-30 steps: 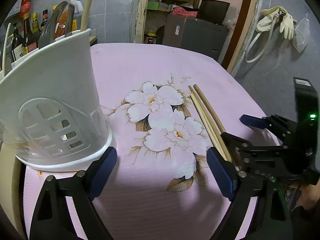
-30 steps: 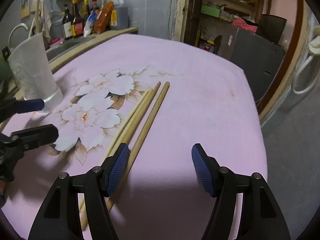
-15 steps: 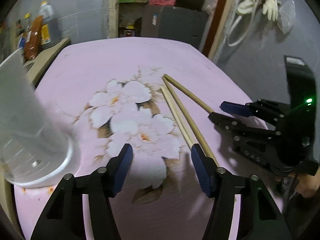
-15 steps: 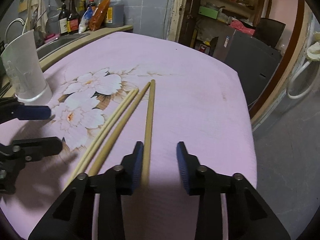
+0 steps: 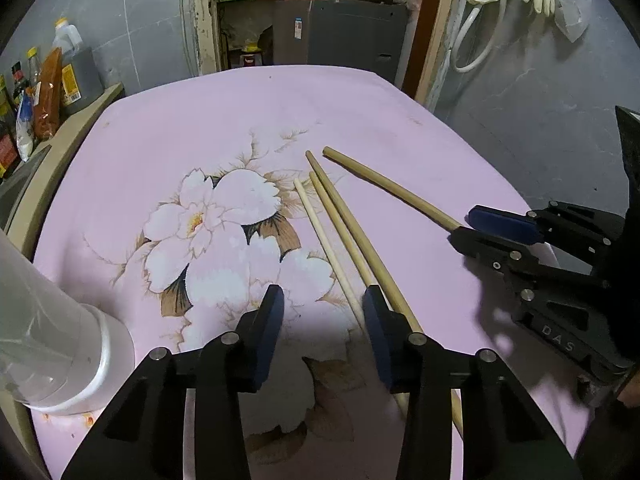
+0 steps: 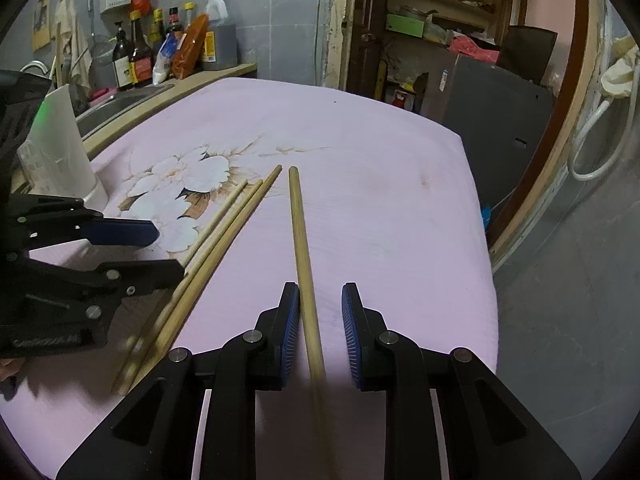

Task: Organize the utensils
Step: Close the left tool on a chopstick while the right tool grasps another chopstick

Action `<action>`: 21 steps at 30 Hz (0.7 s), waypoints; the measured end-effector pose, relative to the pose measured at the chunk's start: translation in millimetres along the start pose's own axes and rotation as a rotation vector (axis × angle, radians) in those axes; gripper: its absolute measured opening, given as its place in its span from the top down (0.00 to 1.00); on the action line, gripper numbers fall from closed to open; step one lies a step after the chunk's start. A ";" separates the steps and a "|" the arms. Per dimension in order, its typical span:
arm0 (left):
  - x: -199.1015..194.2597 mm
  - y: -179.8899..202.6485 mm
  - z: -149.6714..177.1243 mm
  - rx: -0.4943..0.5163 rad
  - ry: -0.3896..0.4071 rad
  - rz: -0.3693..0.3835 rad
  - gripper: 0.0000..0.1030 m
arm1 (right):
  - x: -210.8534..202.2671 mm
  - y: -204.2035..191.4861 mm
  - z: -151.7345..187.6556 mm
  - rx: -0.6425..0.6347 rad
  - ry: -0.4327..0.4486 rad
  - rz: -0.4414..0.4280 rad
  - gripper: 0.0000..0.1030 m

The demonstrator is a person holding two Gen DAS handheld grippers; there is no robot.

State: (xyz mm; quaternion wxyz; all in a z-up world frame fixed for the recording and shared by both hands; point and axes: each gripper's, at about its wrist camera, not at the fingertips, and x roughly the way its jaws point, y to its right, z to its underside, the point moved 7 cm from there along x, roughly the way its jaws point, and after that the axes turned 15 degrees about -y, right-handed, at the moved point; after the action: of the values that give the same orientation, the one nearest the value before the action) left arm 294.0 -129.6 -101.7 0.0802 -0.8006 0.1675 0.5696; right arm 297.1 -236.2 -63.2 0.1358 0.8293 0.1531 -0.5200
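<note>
My right gripper [image 6: 320, 330] is closing astride one chopstick [image 6: 301, 248]; pads not yet pressing it. It lies mid-table, splayed away from the other three chopsticks [image 5: 340, 232], where a second ago all four lay bunched. My left gripper [image 5: 324, 332] is closing too, nothing between its pads; the three run under its right finger [image 5: 378, 336]. White utensil holder [image 5: 52, 336] stands at the table's [image 6: 380, 152] left edge, slid off to the side since. Far half of the table is open; right edge near my right gripper.
</note>
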 end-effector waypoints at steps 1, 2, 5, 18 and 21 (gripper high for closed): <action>0.9 0.0 -0.3 0.001 -0.001 -0.005 0.66 | 0.4 0.0 -0.4 0.000 -0.001 -0.002 0.81; 1.6 0.7 -0.6 0.004 -0.002 -0.010 0.67 | 0.4 0.2 0.2 0.000 -0.001 -0.002 0.82; 4.0 1.5 -5.5 0.008 -0.013 -0.036 0.72 | 1.3 1.4 0.6 -0.002 -0.001 0.004 0.82; 2.0 -19.2 -11.0 -0.089 -0.064 0.049 0.95 | 4.6 6.2 -4.6 0.034 -0.034 -0.060 0.94; 1.5 -18.4 -13.2 -0.086 -0.081 0.056 0.95 | 12.4 5.5 -18.1 0.014 -0.060 -0.055 0.93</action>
State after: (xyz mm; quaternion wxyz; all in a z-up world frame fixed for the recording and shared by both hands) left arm 312.7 -116.9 -99.8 0.0364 -0.7746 0.1619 0.6103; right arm 319.3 -232.9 -66.5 0.1200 0.8099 0.1679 -0.5491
